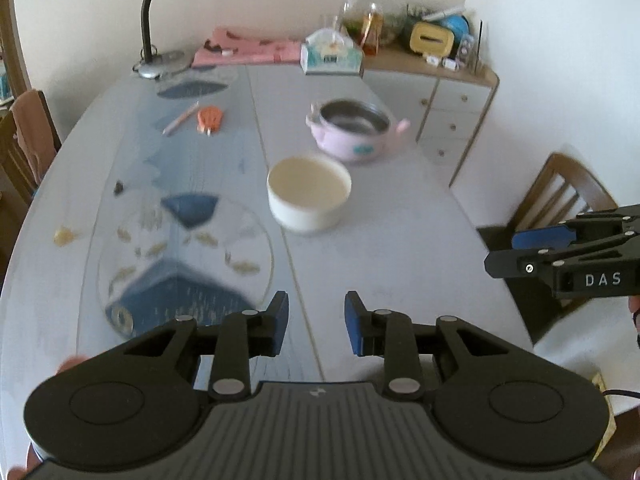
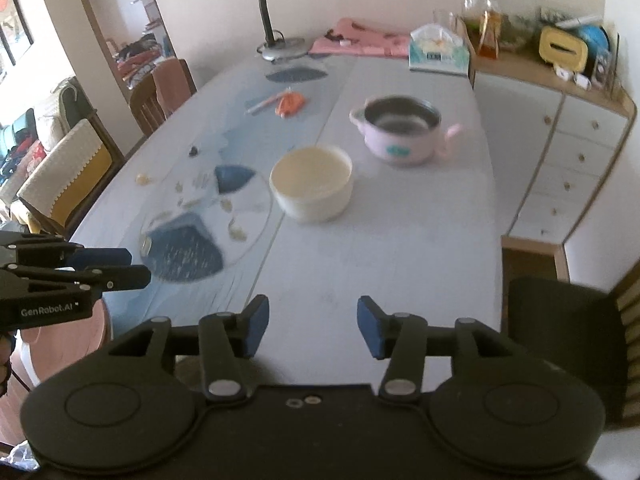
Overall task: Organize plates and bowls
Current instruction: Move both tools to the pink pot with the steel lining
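Chairs (image 2: 156, 92) stand along the left edge of the long pale table (image 1: 400, 248), one with a pinkish cloth over its back. Next on the tabletop lies a clear glass plate (image 1: 184, 264) with gold leaf marks, flat on the near left part of the table over a blue pattern beneath it. Beyond it, toward the far end, are a pencil (image 1: 181, 119) and a small orange object (image 1: 209, 119), and at the far edge a grey desk lamp (image 1: 160, 20). Just right of the plate stands a cream bowl (image 1: 309, 196), upright, close to the plate's rim; whether they touch cannot be told. Farther back and to the right sits a pink two-handled bowl (image 1: 352, 130) with a dark metal inside, apart from the cream one. Both tools hang above the near end of the table, holding nothing: the left gripper (image 1: 316, 322) has its blue pads a little apart, and the right gripper (image 2: 312, 326) has its pads spread wider, only bare table showing between them. At the far right a white cabinet (image 2: 568, 140) carries a cluttered top.
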The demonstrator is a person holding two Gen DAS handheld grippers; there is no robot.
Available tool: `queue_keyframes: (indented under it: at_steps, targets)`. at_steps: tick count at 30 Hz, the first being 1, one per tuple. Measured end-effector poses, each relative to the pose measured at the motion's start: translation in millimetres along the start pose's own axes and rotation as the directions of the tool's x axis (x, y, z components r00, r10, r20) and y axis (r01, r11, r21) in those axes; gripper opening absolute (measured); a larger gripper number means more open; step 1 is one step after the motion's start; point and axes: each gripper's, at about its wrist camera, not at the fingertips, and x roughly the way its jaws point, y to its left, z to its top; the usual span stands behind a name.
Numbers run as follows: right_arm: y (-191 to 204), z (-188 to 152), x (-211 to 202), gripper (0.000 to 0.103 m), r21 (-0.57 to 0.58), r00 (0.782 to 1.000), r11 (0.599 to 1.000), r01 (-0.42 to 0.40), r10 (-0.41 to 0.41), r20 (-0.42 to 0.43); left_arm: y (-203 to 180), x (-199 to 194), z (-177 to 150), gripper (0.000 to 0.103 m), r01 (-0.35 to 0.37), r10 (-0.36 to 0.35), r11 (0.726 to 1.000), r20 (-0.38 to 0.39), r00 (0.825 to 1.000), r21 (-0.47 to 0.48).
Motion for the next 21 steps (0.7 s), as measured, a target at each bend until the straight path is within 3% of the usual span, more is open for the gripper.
queue_keyframes:
  at_steps: [3,7,12,15,21]
  targets:
    - [-14,19,3,0.058,-0.017,1.0,1.0,-0.004,0.004,0.013,-8,8,23,0.03,-0.002,0.002,1.0,0.023,1.0,0.009]
    - [-38,41,8,0.064,-0.022,1.0,1.0,-0.005,0.005,0.025,-22,23,50,0.057,-0.004,0.003,1.0,0.054,0.999,0.014]
    - [-69,64,20,0.068,-0.01,0.999,1.0,-0.004,0.004,0.032,-42,49,79,0.058,-0.019,0.017,0.999,0.067,0.998,0.035]
    - [-86,79,29,0.076,0.004,0.999,1.0,-0.004,0.004,0.04,-50,66,96,0.068,-0.035,0.032,0.999,0.082,0.996,0.041]
    - [-112,108,55,0.081,0.016,0.999,1.0,-0.005,0.004,0.048,-58,101,127,0.07,-0.057,0.054,0.998,0.091,0.994,0.028]
